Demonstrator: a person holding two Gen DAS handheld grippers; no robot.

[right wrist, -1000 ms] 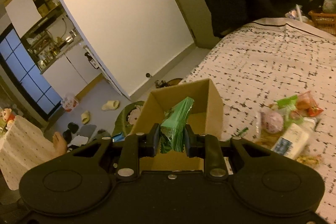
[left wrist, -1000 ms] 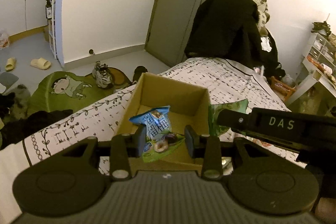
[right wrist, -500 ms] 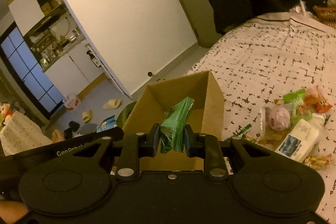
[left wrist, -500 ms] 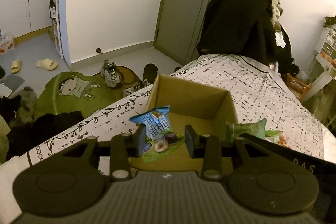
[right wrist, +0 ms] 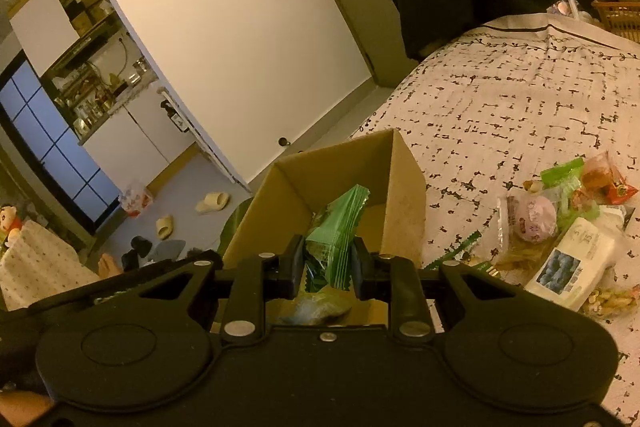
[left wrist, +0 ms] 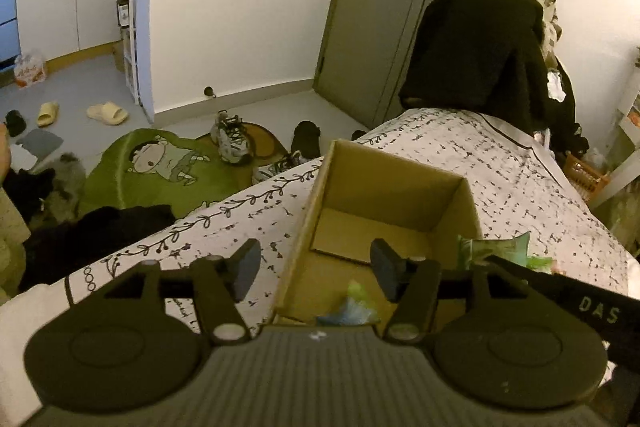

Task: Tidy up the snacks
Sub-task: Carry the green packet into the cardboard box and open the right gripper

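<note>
My left gripper (left wrist: 314,269) has its jaws opening; nothing sits between the pads, which stand well apart, one over the patterned bedspread (left wrist: 516,183) and one over the cardboard box (left wrist: 394,183). Below that gap, a blue-and-green snack packet (left wrist: 352,309) shows in blur at the near end of the box floor, just beyond the gripper body (half hidden by it, so I cannot read the print). The tool tilts downward over the near-left wall of the box.

My right gripper (right wrist: 327,265) is clamped narrow on a green snack packet (right wrist: 338,227). Both pads press its lower part, and its serrated top edge sticks up and forward over the open box (right wrist: 404,203). This tool also pitches downward, poised above the near rim. Under the held packet, another wrapper lies on the box floor, too blurred to name.

From the left view, the right gripper's black body (left wrist: 560,295) crosses the lower right, with the green packet's crimped edge (left wrist: 496,249) showing beside the box's right wall.

The box sits open on the bed near its left edge. To its right, on the bedspread, a loose pile of snacks (right wrist: 560,223) waits: a white packet with blueberries pictured (right wrist: 572,263), a round pink-wrapped piece (right wrist: 534,217), green and red wrappers.
</note>
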